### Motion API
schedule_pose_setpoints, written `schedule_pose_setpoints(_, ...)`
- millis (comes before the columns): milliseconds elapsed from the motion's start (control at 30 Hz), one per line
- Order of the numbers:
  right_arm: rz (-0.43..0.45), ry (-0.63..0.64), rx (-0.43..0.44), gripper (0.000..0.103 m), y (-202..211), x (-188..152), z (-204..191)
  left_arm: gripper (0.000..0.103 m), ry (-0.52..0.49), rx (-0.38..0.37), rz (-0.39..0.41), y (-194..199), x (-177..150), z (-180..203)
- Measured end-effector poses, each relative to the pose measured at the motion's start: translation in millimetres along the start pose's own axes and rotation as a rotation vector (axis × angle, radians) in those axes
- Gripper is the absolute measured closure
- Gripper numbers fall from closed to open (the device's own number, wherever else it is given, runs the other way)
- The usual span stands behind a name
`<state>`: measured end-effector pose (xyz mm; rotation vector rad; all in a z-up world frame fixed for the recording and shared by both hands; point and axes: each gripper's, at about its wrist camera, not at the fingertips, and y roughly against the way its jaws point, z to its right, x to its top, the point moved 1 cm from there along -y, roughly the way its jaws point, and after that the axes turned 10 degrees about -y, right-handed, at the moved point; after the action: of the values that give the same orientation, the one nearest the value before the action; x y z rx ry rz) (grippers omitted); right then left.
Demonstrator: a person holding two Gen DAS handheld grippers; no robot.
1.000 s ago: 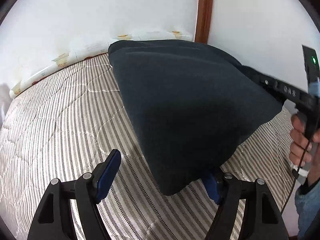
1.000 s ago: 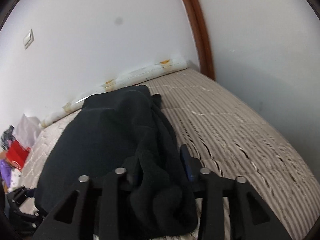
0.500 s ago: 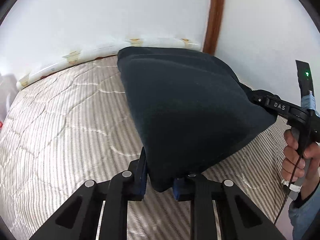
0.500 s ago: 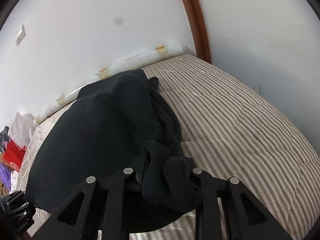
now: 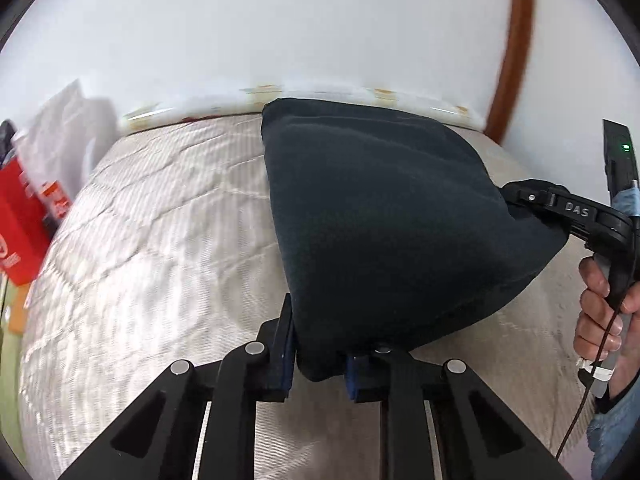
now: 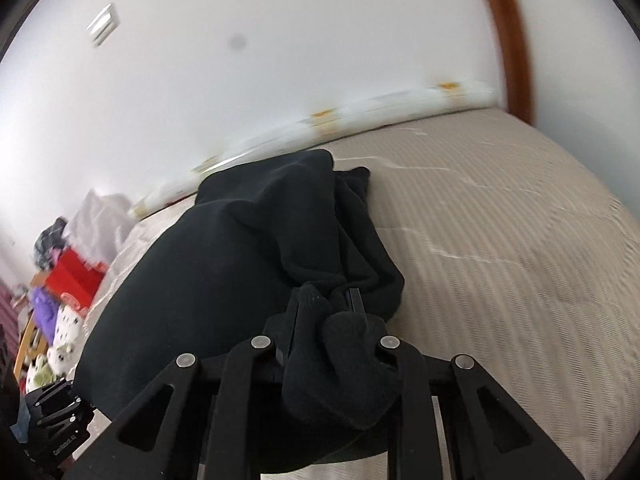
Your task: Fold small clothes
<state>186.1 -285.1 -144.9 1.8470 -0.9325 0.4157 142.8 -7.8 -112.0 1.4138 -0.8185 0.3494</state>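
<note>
A black garment (image 5: 384, 232) hangs stretched above the striped mattress (image 5: 160, 240). My left gripper (image 5: 318, 356) is shut on its near corner, the cloth pinched between the blue pads. My right gripper (image 6: 326, 320) is shut on another bunched corner of the same garment (image 6: 240, 264); cloth spills over its fingers. In the left wrist view the right gripper's body (image 5: 576, 216) shows at the right, held by a hand (image 5: 604, 308). The left gripper (image 6: 52, 412) shows at the lower left of the right wrist view.
The mattress (image 6: 500, 248) meets white walls, with a rolled patterned sheet (image 6: 360, 116) along the far edge and a brown wooden post (image 5: 516, 44) in the corner. A red box (image 5: 24, 216) and piled clothes and toys (image 6: 60, 280) lie off the left side.
My left gripper closed from wide open onto the garment's near corner. My right gripper closed tighter on its corner. Both grippers lifted and both views swung left, showing the red box.
</note>
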Motion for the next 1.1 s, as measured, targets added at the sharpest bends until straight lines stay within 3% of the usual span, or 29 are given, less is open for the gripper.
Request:
schedule_pose_setpoints(100, -0.007, 0.021, 0.041, 0.083, -4, -4, -18, 0.085, -0.004, -0.002, -0.013, 5, -10, -12)
schedule_pose_setpoints(233, -0.003, 0.007, 0.057, 0.081, 6, -12, -11, 0.085, -0.017, 0.01, -0.014, 7, -15, -9)
schedule_pose_setpoints(400, 0.019, 0.066, -0.031, 0.077, 30, -23, 9, 0.081, -0.025, 0.021, -0.012, 1, -15, -2)
schedule_pose_setpoints(533, 0.112, 0.087, -0.065, 0.075, 64, -17, 1, 0.08, -0.007, 0.0, -0.006, 4, -19, -4)
schedule_pose_setpoints(600, 0.145, 0.128, -0.048, 0.075, 73, -16, -13, 0.075, 0.005, -0.026, -0.005, 9, -21, -5)
schedule_pose_setpoints(700, 0.111, 0.173, -0.007, 0.075, 65, -22, -34, 0.059, 0.035, -0.086, 0.001, 23, -24, -8)
schedule_pose_setpoints(933, 0.058, 0.217, -0.136, 0.082, 29, -51, -26, 0.056, 0.039, -0.109, 0.065, 52, -9, -9)
schedule_pose_setpoints(1100, 0.055, 0.305, -0.196, 0.082, 42, -51, -37, 0.054, 0.041, -0.094, 0.068, 31, 14, -17)
